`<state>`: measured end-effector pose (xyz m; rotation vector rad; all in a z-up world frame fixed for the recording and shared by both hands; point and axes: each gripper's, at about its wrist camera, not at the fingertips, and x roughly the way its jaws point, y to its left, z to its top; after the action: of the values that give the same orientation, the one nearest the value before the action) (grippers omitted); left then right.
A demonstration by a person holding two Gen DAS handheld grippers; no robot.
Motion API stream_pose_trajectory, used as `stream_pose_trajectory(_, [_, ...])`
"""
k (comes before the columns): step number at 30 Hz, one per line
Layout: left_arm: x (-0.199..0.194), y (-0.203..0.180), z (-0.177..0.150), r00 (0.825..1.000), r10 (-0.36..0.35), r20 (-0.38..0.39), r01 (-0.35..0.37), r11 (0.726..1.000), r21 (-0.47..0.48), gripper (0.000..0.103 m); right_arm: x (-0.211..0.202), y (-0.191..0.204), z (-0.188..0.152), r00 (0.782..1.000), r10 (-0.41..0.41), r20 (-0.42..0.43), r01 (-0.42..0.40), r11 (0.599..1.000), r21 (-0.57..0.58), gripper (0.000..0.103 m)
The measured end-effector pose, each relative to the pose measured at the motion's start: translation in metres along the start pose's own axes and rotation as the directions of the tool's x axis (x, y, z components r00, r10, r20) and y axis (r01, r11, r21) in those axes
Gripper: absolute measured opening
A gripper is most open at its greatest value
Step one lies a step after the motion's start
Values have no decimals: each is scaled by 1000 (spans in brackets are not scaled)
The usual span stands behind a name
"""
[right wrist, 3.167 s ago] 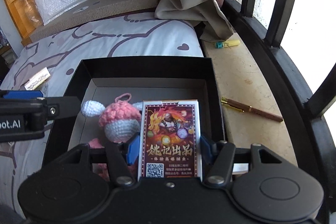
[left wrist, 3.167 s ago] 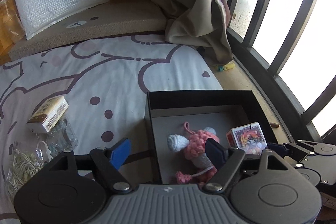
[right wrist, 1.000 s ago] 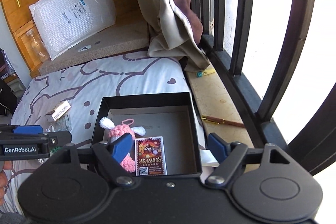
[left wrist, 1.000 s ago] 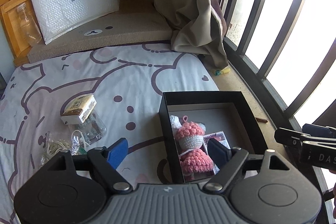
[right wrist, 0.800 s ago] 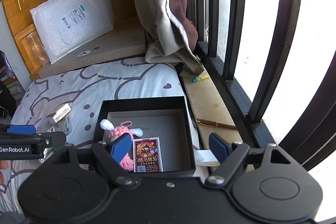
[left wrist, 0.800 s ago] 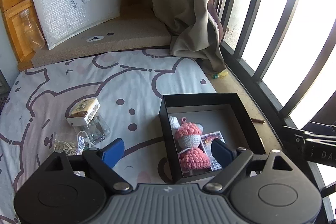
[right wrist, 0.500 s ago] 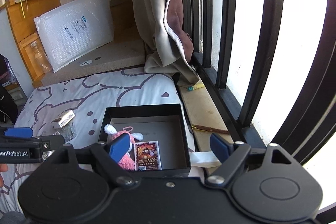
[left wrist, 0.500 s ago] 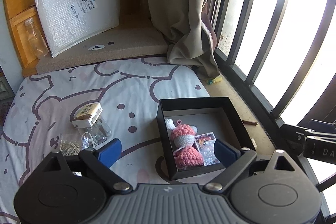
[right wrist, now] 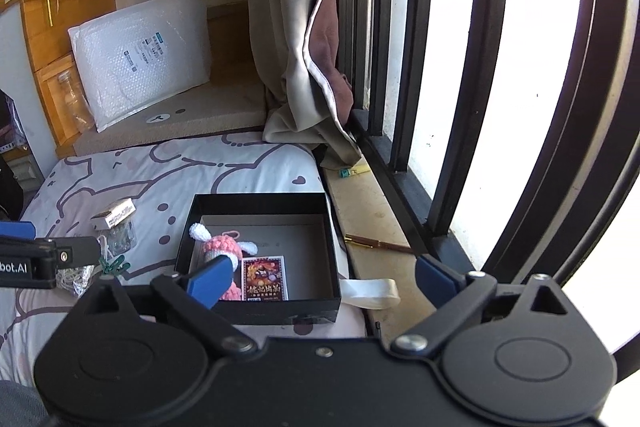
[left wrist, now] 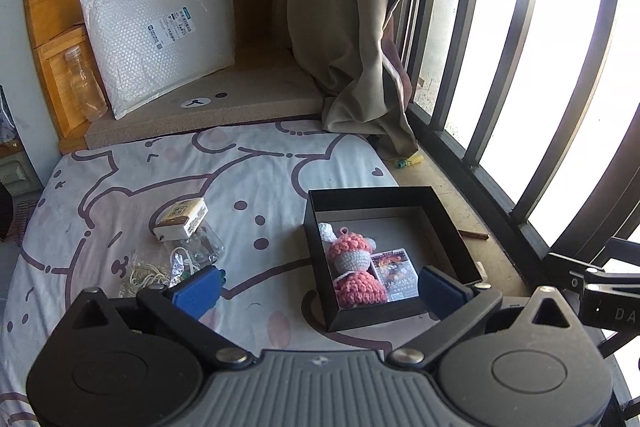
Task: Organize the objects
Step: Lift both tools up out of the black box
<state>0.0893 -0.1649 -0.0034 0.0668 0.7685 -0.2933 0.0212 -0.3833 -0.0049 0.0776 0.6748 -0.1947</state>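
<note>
Next | left gripper (left wrist: 318, 287) and right gripper (right wrist: 320, 279): fingers spread, empty | approach small carton (left wrist: 181, 219) squarely, then set beside card deck (left wrist: 396, 273) in black box (left wrist: 374, 193)

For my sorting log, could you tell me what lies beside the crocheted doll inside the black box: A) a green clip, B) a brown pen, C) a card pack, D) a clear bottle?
C: the card pack lies flat on the black box floor, right beside the crocheted doll.
</note>
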Motion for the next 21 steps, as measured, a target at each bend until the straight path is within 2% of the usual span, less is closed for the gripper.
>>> stream_pose_trajectory(2, [0,0,-3,1000,10,4,-10,1000,3,103,-1,0,-2,1000,-4,3,4,1000,-7,103])
stream_pose_trajectory(9, [0,-2,-14,1000,11,9,-12,999,32,103,-3,-2,-7,1000,-24,7,24,1000,-12,103])
stream_pose_trajectory(15, [1,1,-17,1000,2,23,-3,1000,20,103,0,-5,-10,1000,-31,-3,31,1000,-3,103])
stream_pose_trajectory(21, [3,3,-18,1000,-2,27,2,1000,17,103,2,-7,-14,999,-48,23,48,999,4,103])
